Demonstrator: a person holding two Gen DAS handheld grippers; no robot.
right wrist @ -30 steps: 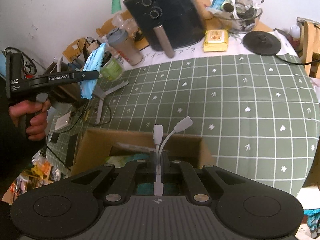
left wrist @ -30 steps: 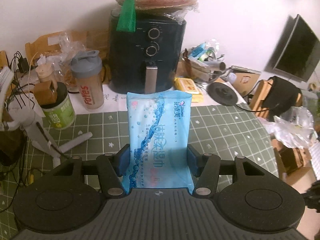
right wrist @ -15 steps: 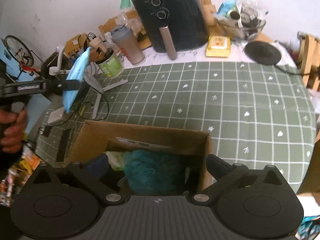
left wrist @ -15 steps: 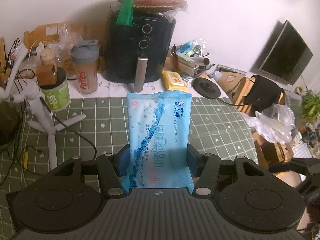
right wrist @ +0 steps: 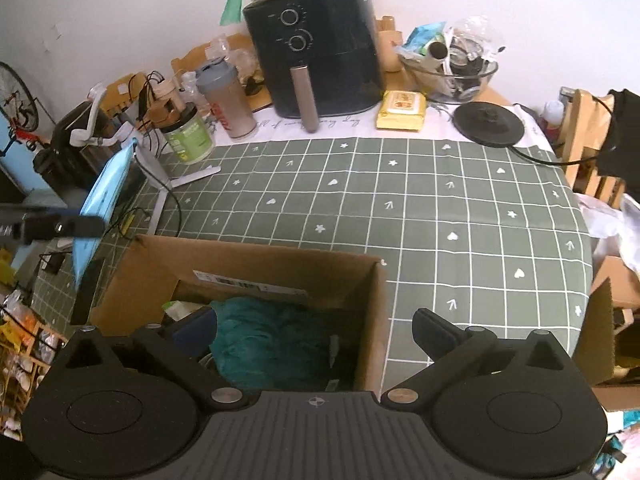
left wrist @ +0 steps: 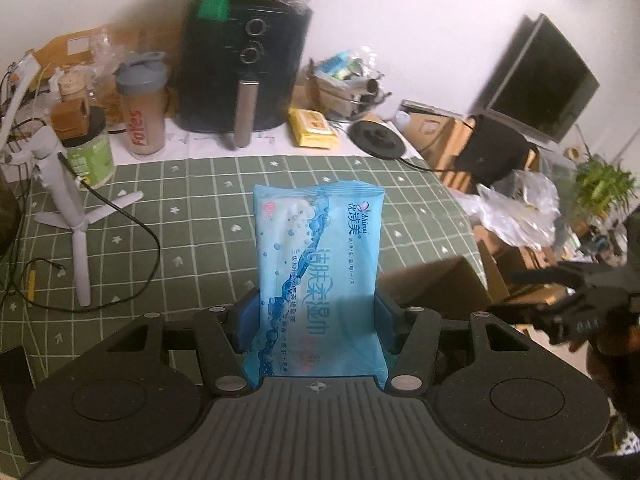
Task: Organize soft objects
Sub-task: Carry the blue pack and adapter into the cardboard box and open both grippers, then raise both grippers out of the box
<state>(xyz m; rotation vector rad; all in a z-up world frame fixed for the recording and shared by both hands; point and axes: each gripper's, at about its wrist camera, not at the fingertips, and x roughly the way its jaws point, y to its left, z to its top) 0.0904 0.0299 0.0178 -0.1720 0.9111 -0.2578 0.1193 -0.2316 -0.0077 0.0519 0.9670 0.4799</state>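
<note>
A blue wet-wipes pack (left wrist: 320, 264) stands upright between the pads of my left gripper (left wrist: 316, 316), which is shut on its lower half. In the right wrist view the same pack (right wrist: 104, 200) hangs at the far left, just outside the left edge of an open cardboard box (right wrist: 256, 256). My right gripper (right wrist: 314, 320) hovers over that box, jaws wide open with nothing between them. A teal fluffy item (right wrist: 272, 340) lies inside the box beneath it. The box corner (left wrist: 436, 284) also shows to the right of the pack in the left wrist view.
A green checked cloth (right wrist: 400, 208) covers the table. Along the back stand a black air fryer (right wrist: 316, 48), a shaker bottle (right wrist: 228, 100), a green jar (right wrist: 190, 132), a yellow pack (right wrist: 402, 110), a black kettle base (right wrist: 490, 122) and a glass bowl (right wrist: 452, 76). A white tripod (left wrist: 68, 216) with cables is at the left.
My right gripper opened and let go of a white cable, which has gone from view. My left gripper carried the wipes pack closer to the box.
</note>
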